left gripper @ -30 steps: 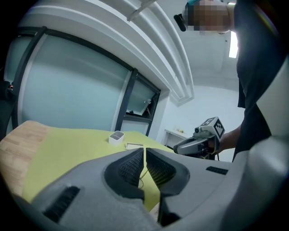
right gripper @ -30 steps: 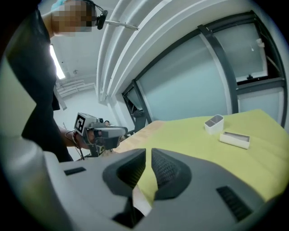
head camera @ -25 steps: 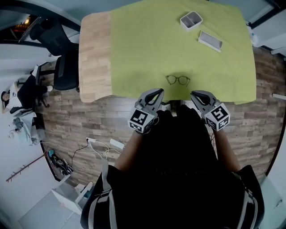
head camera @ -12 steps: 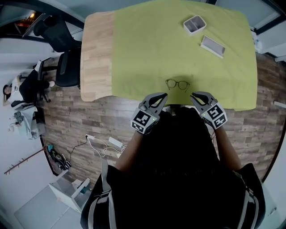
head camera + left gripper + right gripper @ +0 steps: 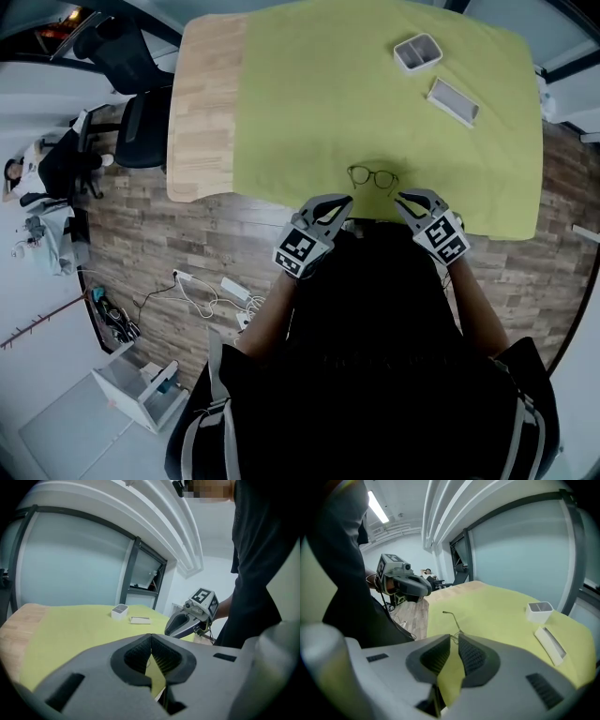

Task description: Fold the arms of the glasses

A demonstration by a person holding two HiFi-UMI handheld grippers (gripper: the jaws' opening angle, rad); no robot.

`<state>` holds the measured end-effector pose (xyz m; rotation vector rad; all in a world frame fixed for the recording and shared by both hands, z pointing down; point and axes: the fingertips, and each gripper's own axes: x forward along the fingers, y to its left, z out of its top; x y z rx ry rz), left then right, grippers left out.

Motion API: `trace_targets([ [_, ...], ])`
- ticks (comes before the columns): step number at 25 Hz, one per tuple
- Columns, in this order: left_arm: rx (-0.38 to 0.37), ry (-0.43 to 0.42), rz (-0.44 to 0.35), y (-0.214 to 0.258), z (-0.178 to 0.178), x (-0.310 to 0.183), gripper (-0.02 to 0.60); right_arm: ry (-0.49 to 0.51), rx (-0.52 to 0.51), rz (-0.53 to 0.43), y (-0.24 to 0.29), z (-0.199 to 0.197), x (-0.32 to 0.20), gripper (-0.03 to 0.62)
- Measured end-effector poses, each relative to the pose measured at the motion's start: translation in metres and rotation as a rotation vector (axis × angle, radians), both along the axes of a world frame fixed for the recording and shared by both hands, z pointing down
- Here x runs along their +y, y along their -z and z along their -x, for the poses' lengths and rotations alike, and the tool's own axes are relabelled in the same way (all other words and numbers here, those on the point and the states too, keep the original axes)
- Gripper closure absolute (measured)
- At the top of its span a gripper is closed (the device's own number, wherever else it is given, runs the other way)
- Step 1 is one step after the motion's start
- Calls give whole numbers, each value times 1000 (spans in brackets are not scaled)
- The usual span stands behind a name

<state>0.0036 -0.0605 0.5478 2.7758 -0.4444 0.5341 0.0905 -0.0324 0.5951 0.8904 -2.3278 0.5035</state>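
Observation:
A pair of thin dark-rimmed round glasses (image 5: 372, 176) lies with its arms spread on the green cloth (image 5: 356, 94), near the table's front edge. My left gripper (image 5: 339, 201) hovers just short of that edge, to the left of the glasses, jaws shut and empty. My right gripper (image 5: 403, 198) hovers to their right; its tips stand almost together with nothing between them. In the right gripper view one arm of the glasses (image 5: 453, 619) rises just beyond the right gripper (image 5: 454, 637), and the left gripper (image 5: 410, 585) shows further off.
A white tray (image 5: 417, 52) and a flat white case (image 5: 453, 101) lie at the cloth's far right. Bare wooden tabletop (image 5: 202, 103) runs along the left, with a black office chair (image 5: 131, 117) beside it. Cables (image 5: 211, 289) lie on the floor.
Both grippers have edged a little closer to the table edge and the glasses. The glasses lie where they were.

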Motion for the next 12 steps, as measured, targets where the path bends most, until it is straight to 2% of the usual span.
trace_targets([
  [7,5,55,22,-3,4,-4,563,75,172,19,-24,-10,-13,559],
  [12,-7,77,29,-6,6,-4,563,148,234,6,-33,-13,-20,559],
])
